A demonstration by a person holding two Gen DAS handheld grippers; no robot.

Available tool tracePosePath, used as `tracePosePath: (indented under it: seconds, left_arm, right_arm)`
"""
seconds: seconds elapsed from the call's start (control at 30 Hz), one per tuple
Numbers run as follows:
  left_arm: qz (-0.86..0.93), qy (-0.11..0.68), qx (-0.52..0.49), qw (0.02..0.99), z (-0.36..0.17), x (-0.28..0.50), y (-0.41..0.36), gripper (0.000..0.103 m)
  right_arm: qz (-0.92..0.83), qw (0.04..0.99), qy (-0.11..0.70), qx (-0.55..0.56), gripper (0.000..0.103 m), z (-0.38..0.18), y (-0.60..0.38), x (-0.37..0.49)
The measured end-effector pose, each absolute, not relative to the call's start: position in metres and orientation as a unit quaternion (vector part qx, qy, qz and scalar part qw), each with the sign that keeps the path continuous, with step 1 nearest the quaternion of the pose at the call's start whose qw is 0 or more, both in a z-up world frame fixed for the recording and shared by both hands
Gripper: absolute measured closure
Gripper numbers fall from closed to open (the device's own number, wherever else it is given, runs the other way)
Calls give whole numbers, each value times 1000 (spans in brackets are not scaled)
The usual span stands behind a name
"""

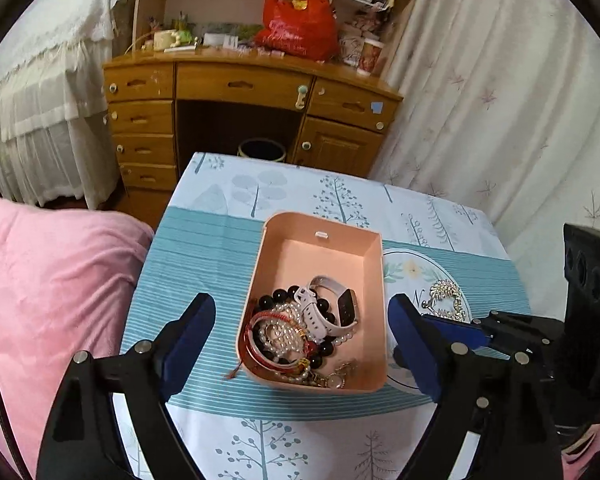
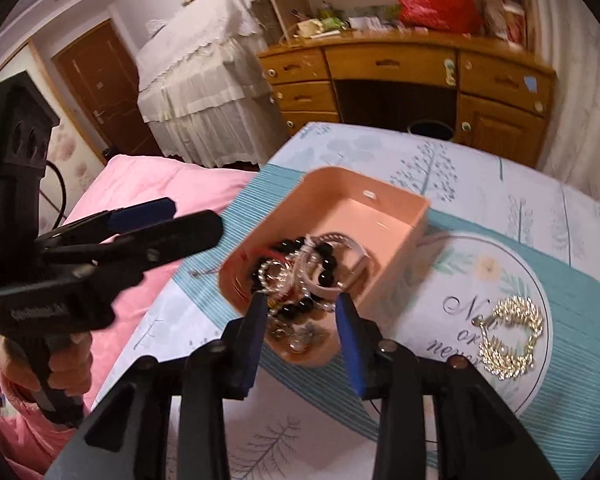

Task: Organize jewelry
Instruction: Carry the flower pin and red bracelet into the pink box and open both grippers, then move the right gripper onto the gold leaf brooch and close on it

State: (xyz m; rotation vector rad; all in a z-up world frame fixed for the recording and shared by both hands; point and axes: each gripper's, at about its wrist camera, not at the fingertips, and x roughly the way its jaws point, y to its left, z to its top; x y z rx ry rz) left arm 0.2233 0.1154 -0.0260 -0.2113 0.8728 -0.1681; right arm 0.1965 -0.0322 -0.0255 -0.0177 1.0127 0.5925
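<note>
Your left gripper (image 1: 302,320) stands wide apart and holds nothing, its blue pads flanking the near end of the pink box (image 1: 324,236), while your right gripper (image 2: 303,308) hangs part-open and empty over that box's near corner. Inside lie a white watch (image 1: 332,306), black beads (image 1: 324,346) and pearl strands, heaped at the near end. Just beside the box, a gold leaf bracelet (image 2: 512,338) rests on the tablecloth (image 2: 500,184) over script reading "Now or never".

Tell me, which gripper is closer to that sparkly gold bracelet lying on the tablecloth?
Right. The right gripper hangs open over the near end of the pink box, with the gold bracelet just to its right. The left gripper straddles the box, farther away.
</note>
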Motion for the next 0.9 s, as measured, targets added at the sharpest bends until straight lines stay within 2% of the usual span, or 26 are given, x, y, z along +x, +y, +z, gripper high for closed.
tracePosePath:
  seconds: [0.1,0.23,0.43,0.5,0.53,0.57,0.9]
  left_arm:
    - [-59,425,-88,899,-29,223,116,11]
    - [-37,433,-72,898,-35,218,117,8]
    - [-47,456,-95,883,-42,210,124,8]
    - [-40,464,-86,880,-45,207,121,7]
    - [-34,470,-78,879,-47,205,119,7]
    - [-33,473,-70,878,-50,202,116,7]
    - [-64,495,-54,865,-68,185,96,7]
  right_arm:
    - [271,836,477,-4,67,-26,-41,199]
    - [239,848,473,2,53,-25,-58,205]
    - [192,856,477,47,51,-23,-98,219]
    - [176,856,481,69,40,-23,-113,224]
    - [163,858,481,76,31,-24,-119,225]
    - [151,860,481,81,29,-25,-125,227]
    - [33,847,528,50,29,-74,-163,245]
